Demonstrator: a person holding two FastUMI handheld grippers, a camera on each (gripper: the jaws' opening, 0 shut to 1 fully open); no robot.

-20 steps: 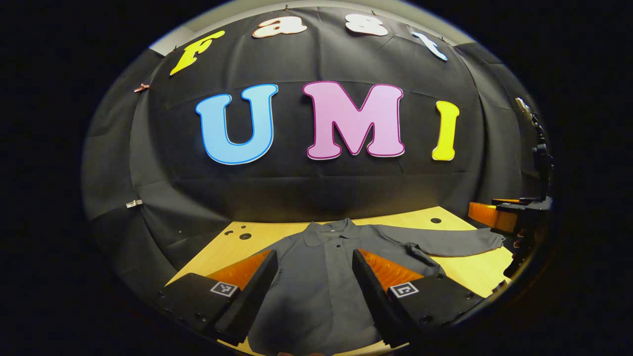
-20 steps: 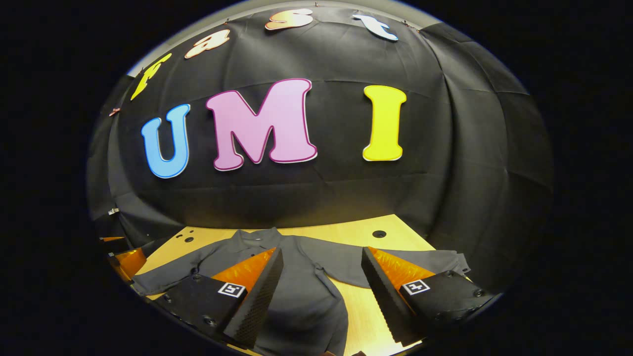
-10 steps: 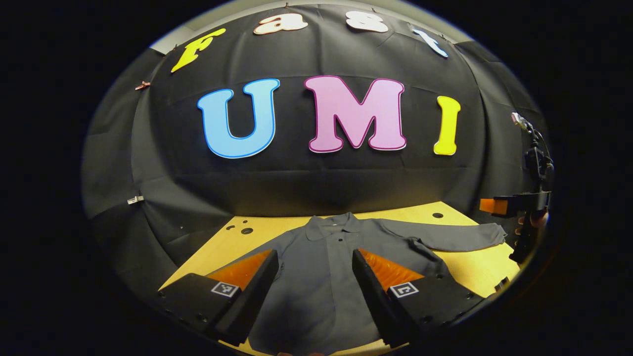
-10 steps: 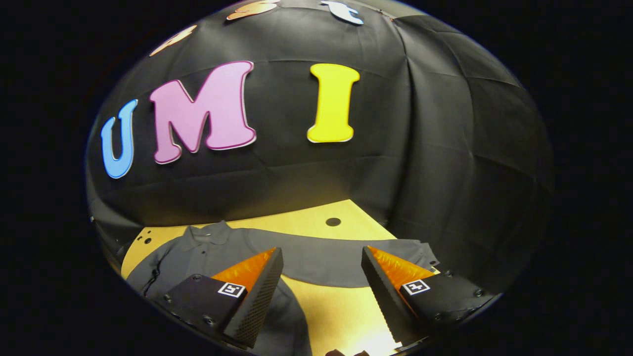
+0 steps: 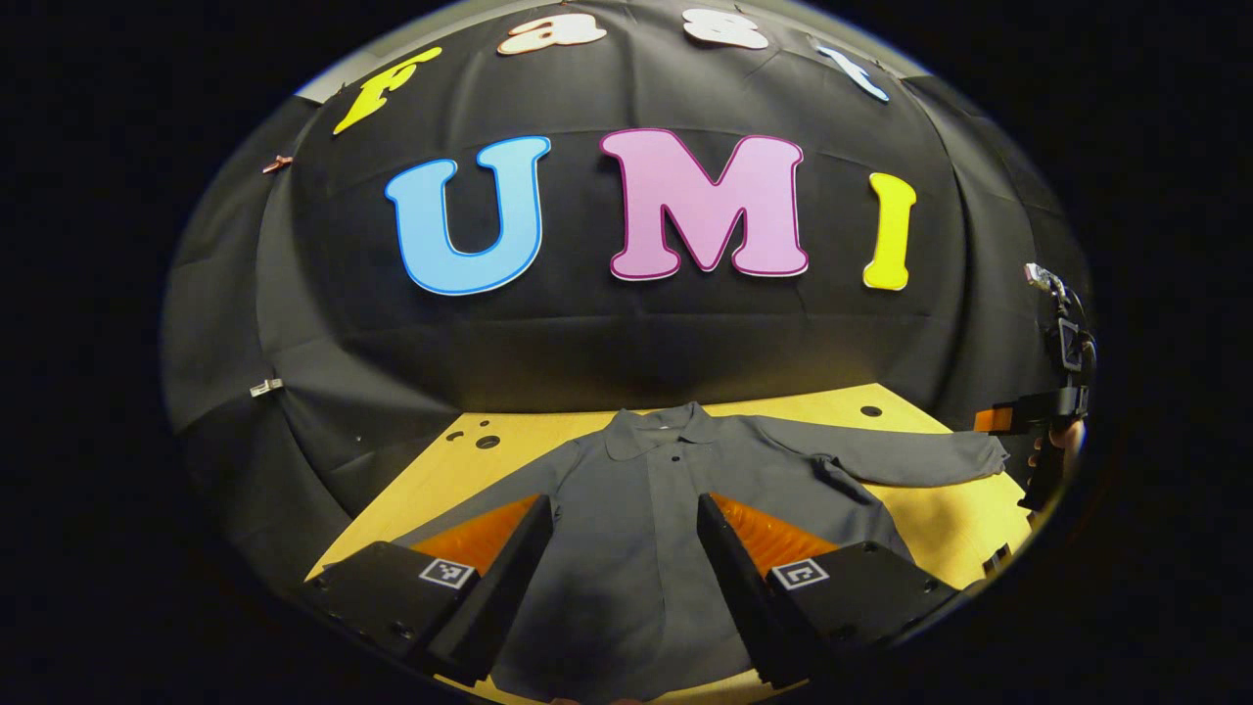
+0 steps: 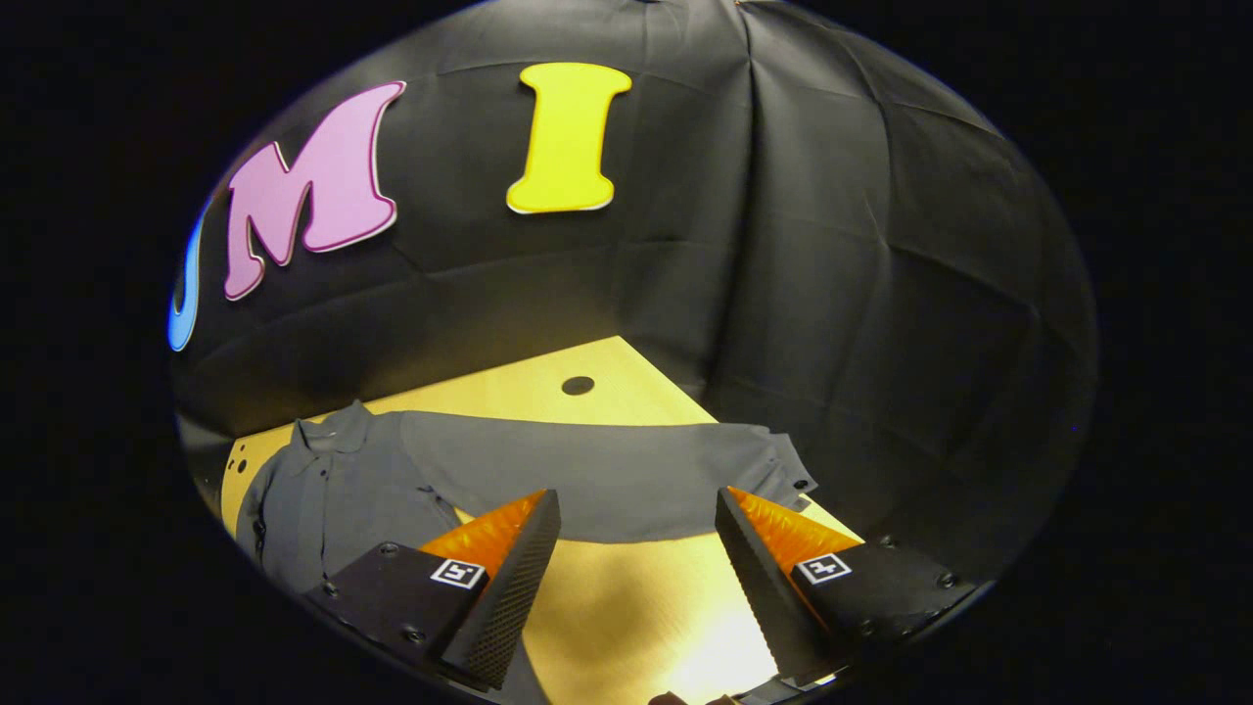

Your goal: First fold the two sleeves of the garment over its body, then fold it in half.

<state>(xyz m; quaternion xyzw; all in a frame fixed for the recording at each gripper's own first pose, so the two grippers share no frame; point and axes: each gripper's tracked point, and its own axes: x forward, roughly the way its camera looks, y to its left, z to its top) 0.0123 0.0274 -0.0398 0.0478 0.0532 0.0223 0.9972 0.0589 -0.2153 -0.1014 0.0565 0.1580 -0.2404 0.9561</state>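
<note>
left gripper view: one grey garment [image 5: 636, 509] lies flat on the table [image 5: 940, 529], two sleeves unfolded. left gripper [image 5: 625, 548] and right gripper [image 6: 636, 548] both gape, holding nothing.

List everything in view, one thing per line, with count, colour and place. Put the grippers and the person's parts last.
garment: one, grey, collared and buttoned, spread flat on the table, collar toward the wall.
sleeve: one, grey, stretched out sideways across the table, cuff near the table's far edge.
table: one, light wood, with round holes near its back edge.
booth wall: one, black cloth, behind the table.
left gripper: one, open, over the garment's body.
right gripper: one, open, just short of the outstretched sleeve.
hand: one, holding the right gripper, at the edge of the left gripper view.
</note>
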